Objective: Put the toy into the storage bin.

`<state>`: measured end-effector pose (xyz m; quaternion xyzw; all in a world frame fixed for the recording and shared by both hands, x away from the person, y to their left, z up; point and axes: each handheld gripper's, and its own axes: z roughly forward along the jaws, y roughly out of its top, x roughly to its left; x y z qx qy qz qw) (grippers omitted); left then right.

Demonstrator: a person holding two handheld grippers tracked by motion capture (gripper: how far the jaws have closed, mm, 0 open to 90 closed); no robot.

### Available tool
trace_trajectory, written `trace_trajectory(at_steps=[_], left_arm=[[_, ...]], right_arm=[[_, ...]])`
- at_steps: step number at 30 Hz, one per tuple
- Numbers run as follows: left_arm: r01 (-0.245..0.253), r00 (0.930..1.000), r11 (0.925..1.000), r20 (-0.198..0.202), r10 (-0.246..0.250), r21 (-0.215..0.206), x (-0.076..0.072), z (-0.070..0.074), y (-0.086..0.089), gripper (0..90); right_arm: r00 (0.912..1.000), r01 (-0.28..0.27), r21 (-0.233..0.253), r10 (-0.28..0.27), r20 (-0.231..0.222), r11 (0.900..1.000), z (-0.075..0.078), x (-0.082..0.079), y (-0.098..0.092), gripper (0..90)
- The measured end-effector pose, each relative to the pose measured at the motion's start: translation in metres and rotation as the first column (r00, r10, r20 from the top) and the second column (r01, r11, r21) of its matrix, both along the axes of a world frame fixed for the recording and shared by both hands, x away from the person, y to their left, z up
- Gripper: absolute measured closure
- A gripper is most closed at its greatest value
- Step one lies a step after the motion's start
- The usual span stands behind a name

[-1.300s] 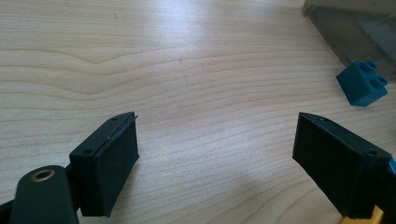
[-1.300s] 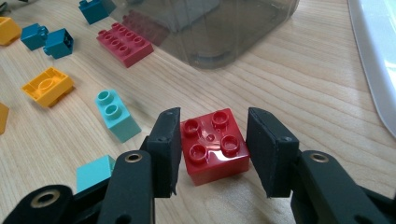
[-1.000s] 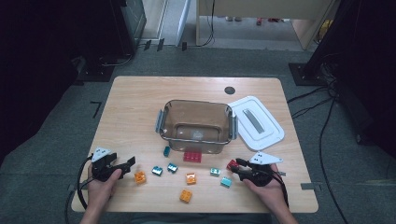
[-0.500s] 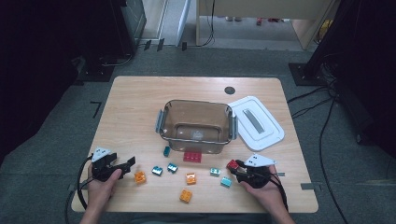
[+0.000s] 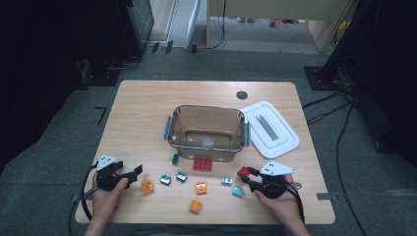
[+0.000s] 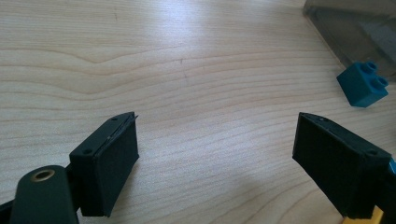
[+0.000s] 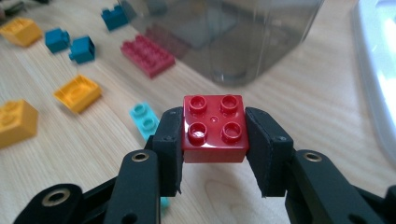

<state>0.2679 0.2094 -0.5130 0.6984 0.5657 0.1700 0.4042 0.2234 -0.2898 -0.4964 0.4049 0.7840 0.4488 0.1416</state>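
1. You had the right hand-held gripper clamped on a red four-stud brick, one jaw pad on each side, studs up; in the high view that red brick sat at the tip of this hand-held gripper, low over the counter
2. Your left hand-held gripper stood wide and held nothing, with bare wood between its jaws and an orange brick just beyond its tips
3. The step in hand looked like the pick-up finished and the carry about to start
4. Ahead of the right hand-held gripper stood the clear bin, lid off beside it
5. Your next move probably called for lifting the brick above the bin's near wall before loosening the jaws
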Motion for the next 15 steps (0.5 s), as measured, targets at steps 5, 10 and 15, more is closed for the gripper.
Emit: trace_trajectory(at_steps=[5, 10, 15], left_arm=[[0.0, 1.0, 1.0, 0.0, 0.0, 0.001, 0.0, 0.0, 0.0, 14.1], [0.0, 1.0, 1.0, -0.001, 0.0, 0.006, 0.001, 0.0, -0.001, 14.1], [-0.001, 1.0, 1.0, -0.003, 0.001, 0.006, 0.001, 0.0, -0.001, 14.1]], right_arm=[[0.9992, 0.012, 0.028, -0.013, 0.038, 1.0, 0.019, -0.003, -0.001, 60.1], [0.9974, 0.015, 0.064, -0.02, 0.069, 0.998, 0.039, -0.003, -0.004, 60.1], [0.9956, 0.012, 0.08, -0.019, 0.092, 0.997, 0.055, -0.001, -0.004, 60.1]])
